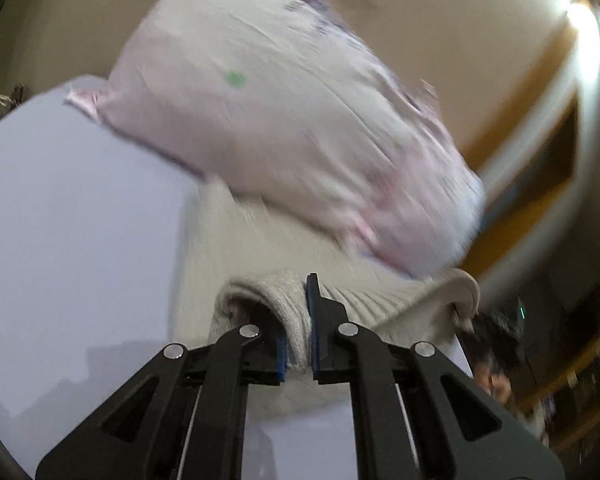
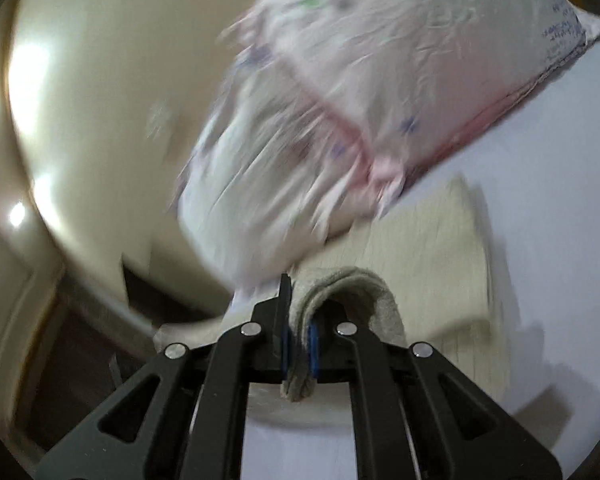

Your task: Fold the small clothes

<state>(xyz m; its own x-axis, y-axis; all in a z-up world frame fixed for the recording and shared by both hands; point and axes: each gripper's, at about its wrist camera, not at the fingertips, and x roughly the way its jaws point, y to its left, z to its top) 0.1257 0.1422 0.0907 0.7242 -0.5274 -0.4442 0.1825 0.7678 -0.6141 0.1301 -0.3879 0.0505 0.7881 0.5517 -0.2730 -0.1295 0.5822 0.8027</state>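
A cream knitted garment [image 1: 260, 236] lies on a white table [image 1: 72, 216]. My left gripper [image 1: 298, 332] is shut on a bunched edge of it, with fabric pinched between the blue pads. My right gripper [image 2: 298, 336] is shut on another folded edge of the same cream garment [image 2: 428, 248], which loops over the right finger. Both edges are lifted a little above the table. The far part of the garment is hidden under a bulky plastic bag.
A large pale pink plastic bag [image 1: 284, 120] rests on the table just beyond the garment; it also shows in the right wrist view [image 2: 340, 100]. The table edge [image 2: 140, 320] drops off at the left in the right wrist view. Dim shelves [image 1: 572, 360] stand beyond.
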